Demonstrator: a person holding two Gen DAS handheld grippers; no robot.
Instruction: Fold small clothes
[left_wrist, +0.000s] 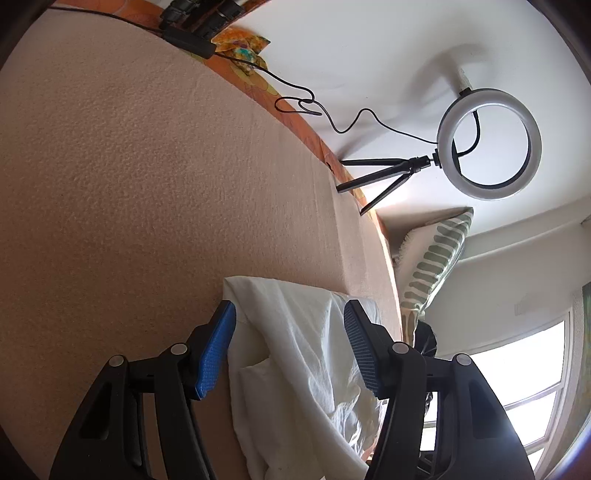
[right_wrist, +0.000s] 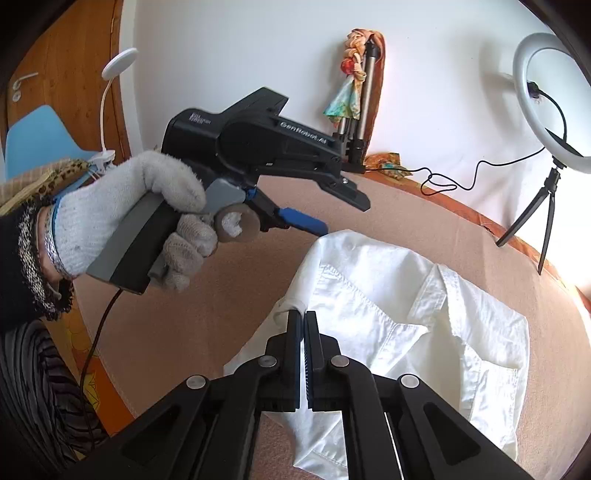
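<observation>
Right wrist view: peach blanket (right_wrist: 192, 332) covers the surface, white shirt (right_wrist: 424, 317) spread on it. Right gripper (right_wrist: 305, 321) is pinched closed on a shirt fold. Left gripper (left_wrist: 290, 328), held by a gloved hand (right_wrist: 122, 221), gapes wide over the shirt's edge.

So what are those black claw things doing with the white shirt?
A person is folding a small white shirt on a peach blanket, with a gripper in each hand. The right gripper has its jaws shut on a bit of the shirt's cloth. The left gripper, held in a gloved hand, has its jaws open around another part of the shirt. The shirt is still rumpled, not folded yet.
</observation>
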